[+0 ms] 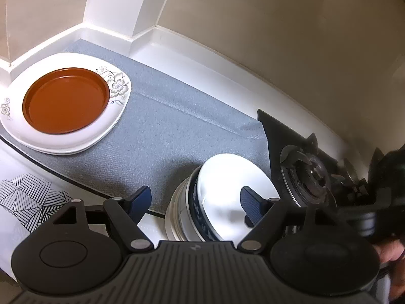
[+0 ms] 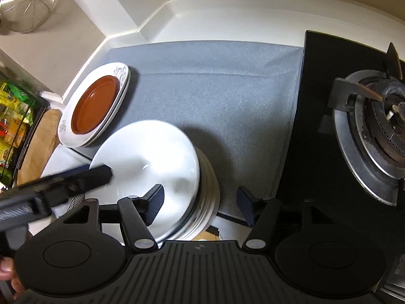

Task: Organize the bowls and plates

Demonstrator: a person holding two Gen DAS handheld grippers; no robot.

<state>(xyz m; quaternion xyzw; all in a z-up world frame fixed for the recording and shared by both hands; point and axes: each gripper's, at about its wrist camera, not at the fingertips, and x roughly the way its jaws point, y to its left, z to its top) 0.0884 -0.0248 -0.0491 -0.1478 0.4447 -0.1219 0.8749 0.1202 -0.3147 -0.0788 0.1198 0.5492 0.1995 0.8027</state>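
A stack of white bowls (image 2: 152, 152) stands at the front edge of the grey mat; one bowl in it has a blue patterned band (image 1: 196, 202). My left gripper (image 1: 195, 204) is open and straddles the stack's left wall, one finger outside and clear of it, the other over the bowl's inside. My right gripper (image 2: 200, 205) is open too and straddles the right rim, its outer finger apart from the stack. A blurred finger (image 2: 96, 176) of the left gripper reaches over the bowl. Further left, an orange plate (image 1: 65, 101) lies on white flowered plates (image 1: 76, 144).
The grey mat (image 2: 215, 88) covers the counter up to a white wall ledge. A black gas hob with a burner (image 2: 374, 131) adjoins it on the right. At left are a wooden board (image 2: 40, 139), a shelf of packets (image 2: 12, 116) and a wire strainer (image 2: 27, 2).
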